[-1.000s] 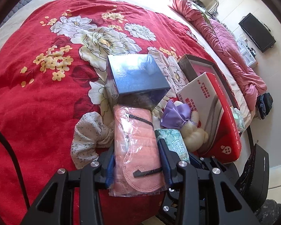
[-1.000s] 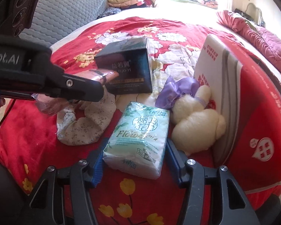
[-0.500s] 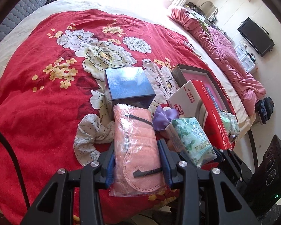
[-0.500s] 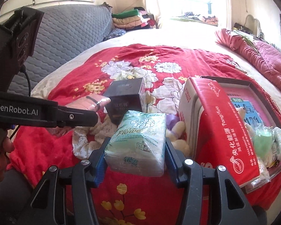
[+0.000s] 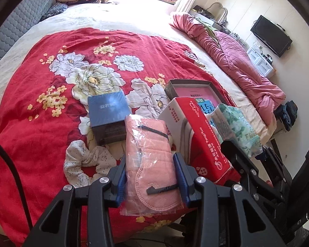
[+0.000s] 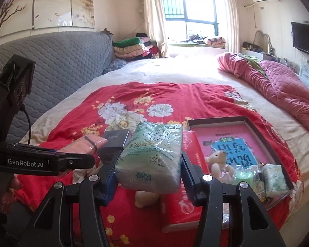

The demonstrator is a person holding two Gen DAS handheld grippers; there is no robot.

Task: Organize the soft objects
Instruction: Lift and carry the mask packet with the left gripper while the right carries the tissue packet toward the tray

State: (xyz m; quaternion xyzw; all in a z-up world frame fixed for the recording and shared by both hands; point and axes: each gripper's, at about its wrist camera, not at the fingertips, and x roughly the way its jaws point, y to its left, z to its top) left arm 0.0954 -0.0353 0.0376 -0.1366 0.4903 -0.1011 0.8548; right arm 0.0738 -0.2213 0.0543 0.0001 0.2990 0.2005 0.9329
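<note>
In the right view only, a plush toy point(image 6: 217, 160), seemingly boxed.

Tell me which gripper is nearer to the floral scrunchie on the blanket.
Left. The left gripper hangs just beside the scrunchie; the right gripper is farther, near the red box.

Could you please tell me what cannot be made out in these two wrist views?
- Right wrist view: the cream plush toy is mostly hidden behind the tissue pack.
- Right wrist view: small packets in the open box are too small to identify.
- Left wrist view: the box's contents sit behind the red carton.
</note>
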